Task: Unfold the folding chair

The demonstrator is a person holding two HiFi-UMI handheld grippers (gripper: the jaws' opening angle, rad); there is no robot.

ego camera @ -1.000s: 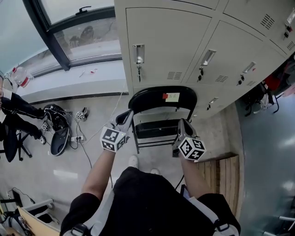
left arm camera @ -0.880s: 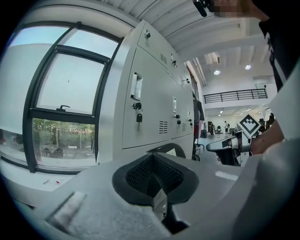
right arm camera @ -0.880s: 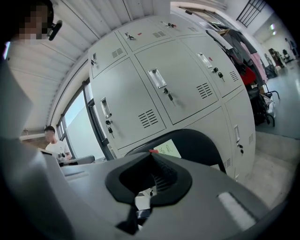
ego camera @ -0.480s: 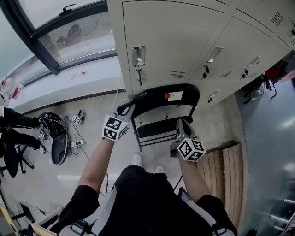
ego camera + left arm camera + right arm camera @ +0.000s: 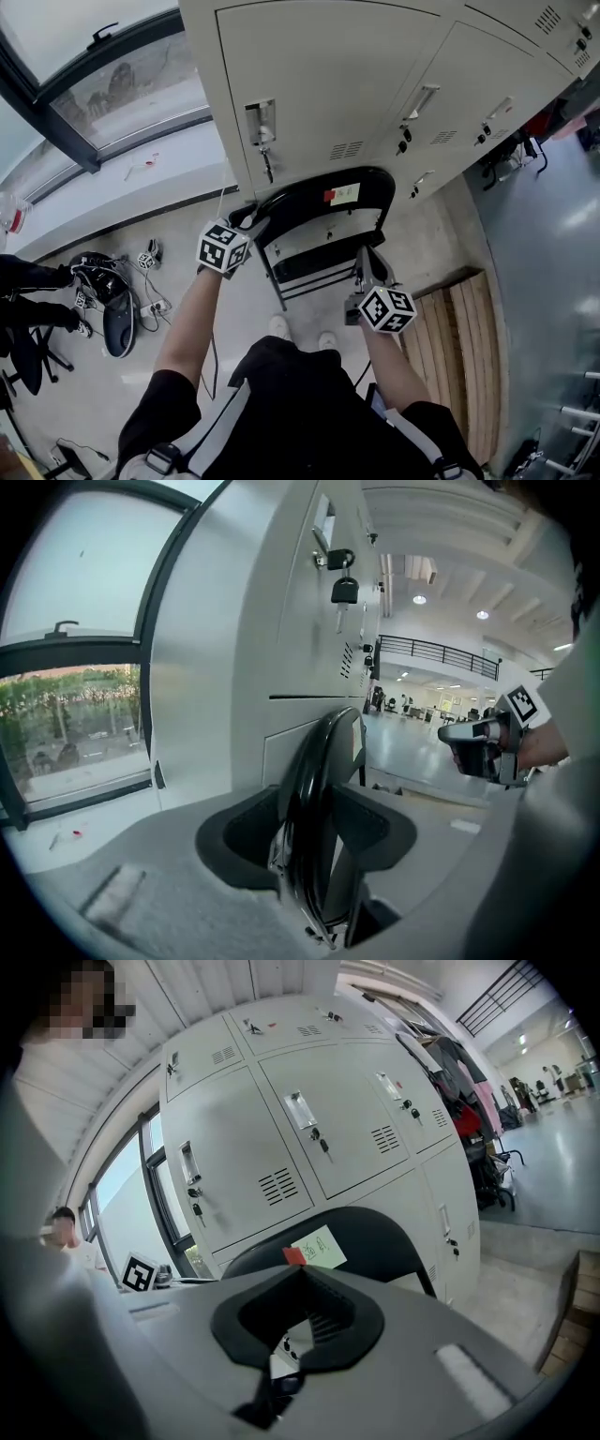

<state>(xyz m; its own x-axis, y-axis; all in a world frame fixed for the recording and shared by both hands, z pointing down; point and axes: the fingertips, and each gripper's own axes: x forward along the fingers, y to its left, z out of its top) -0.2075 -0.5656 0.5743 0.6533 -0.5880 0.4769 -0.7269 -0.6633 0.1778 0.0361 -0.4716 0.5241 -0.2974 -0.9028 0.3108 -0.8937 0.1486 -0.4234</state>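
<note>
1. Standing upright on the floor [image 5: 239,314] just in front of the grey lockers [image 5: 309,84], the black folding chair [image 5: 366,183] has its seat [image 5: 314,265] tipped up close to the frame. Judged not yet unfolded.
2. Left gripper [image 5: 249,219]: at the backrest's upper left corner. Its jaws have just been opening and stand apart, with the backrest rim [image 5: 314,789] between them. The pads do not appear to press on it.
3. Right gripper [image 5: 365,255]: jaws together, tips low at the chair's right side beside the seat. Whether they pinch anything is unclear.
4. Step in hand, as judged: taking hold before opening. The next move calls for the left jaws to close on the rim and steady the back while the seat is pressed down and forward.
5. A yellow note [image 5: 345,194] is stuck on the backrest.
</note>
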